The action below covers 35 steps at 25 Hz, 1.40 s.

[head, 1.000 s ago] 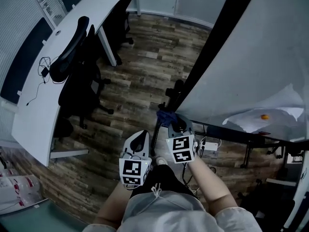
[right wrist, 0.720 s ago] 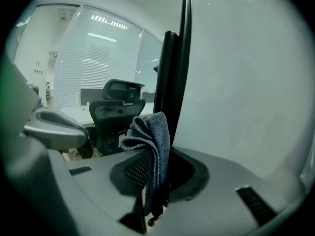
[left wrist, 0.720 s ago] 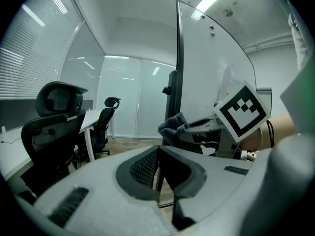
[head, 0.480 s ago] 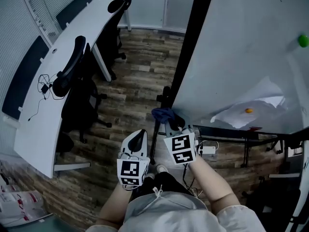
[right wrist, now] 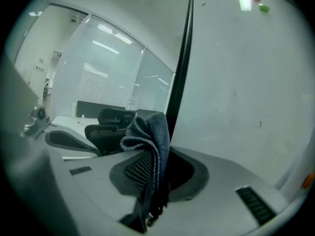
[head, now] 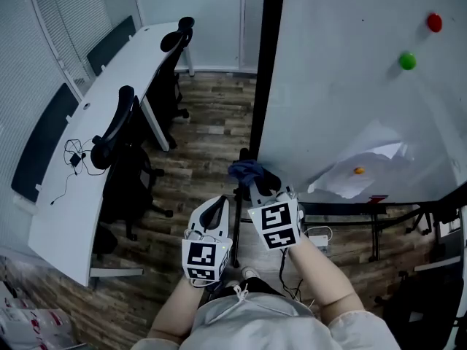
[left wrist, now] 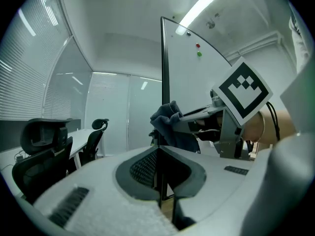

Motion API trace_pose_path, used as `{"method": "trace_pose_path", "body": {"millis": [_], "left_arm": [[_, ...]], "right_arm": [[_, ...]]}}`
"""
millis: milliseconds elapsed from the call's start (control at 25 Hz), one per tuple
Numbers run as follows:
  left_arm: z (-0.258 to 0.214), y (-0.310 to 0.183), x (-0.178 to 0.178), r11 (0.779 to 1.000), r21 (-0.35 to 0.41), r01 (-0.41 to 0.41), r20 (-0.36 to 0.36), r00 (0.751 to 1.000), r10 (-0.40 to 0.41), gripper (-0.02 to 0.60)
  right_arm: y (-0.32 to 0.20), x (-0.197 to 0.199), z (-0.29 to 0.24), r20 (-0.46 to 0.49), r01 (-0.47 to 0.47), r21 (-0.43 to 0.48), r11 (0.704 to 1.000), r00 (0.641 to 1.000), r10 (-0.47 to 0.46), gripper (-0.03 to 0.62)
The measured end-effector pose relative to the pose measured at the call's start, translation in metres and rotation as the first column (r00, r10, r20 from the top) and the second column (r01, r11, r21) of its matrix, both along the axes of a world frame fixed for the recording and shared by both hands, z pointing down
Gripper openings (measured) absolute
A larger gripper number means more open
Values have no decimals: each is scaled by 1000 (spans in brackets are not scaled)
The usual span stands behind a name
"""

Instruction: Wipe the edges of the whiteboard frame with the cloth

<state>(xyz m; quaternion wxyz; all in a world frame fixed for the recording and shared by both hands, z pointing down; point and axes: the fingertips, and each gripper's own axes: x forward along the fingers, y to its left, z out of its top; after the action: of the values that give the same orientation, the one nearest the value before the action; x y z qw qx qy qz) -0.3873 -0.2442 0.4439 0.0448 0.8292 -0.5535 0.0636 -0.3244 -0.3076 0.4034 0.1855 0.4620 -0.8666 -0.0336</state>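
Observation:
The whiteboard [head: 350, 86] stands at the right, its black left frame edge [head: 265, 71] running down to the floor stand. A dark blue cloth [head: 246, 170] is bunched at the tip of my right gripper [head: 257, 184], which is shut on it just left of the frame's lower end; touch cannot be told. In the right gripper view the cloth [right wrist: 150, 132] hangs between the jaws, with the frame edge [right wrist: 181, 73] right behind. My left gripper [head: 219, 204] hangs beside it, shut and empty. The left gripper view shows the cloth [left wrist: 169, 121] ahead by the frame edge [left wrist: 164, 68].
A long white desk [head: 87, 159] with two black office chairs [head: 120, 144] fills the left. Red [head: 435, 22], green [head: 407, 61] and orange [head: 358, 170] magnets and a loose paper sheet [head: 365, 162] are on the board. Cables and a power adapter [head: 318, 233] lie under its tray.
The head view has tilted up, so more of the board and its magnets show. My right gripper with the cloth has stayed near the lower end of the frame edge; the left has barely moved.

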Motion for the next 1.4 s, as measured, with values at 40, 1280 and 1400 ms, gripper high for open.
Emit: {"method": "trace_pose_path", "body": {"millis": [40, 1280, 1400], "left_arm": [[-6, -1, 2, 1000, 8, -10, 2, 1000, 10, 18], [-153, -20, 22, 963, 253, -90, 92, 993, 69, 18], [-169, -23, 22, 956, 280, -91, 86, 994, 69, 18]], "right_arm": [[0, 0, -7, 9, -1, 13, 1000, 1000, 1, 71], [-7, -4, -169, 35, 20, 236, 971, 999, -29, 71], [-7, -5, -185, 18, 28, 260, 965, 999, -34, 71]]}}
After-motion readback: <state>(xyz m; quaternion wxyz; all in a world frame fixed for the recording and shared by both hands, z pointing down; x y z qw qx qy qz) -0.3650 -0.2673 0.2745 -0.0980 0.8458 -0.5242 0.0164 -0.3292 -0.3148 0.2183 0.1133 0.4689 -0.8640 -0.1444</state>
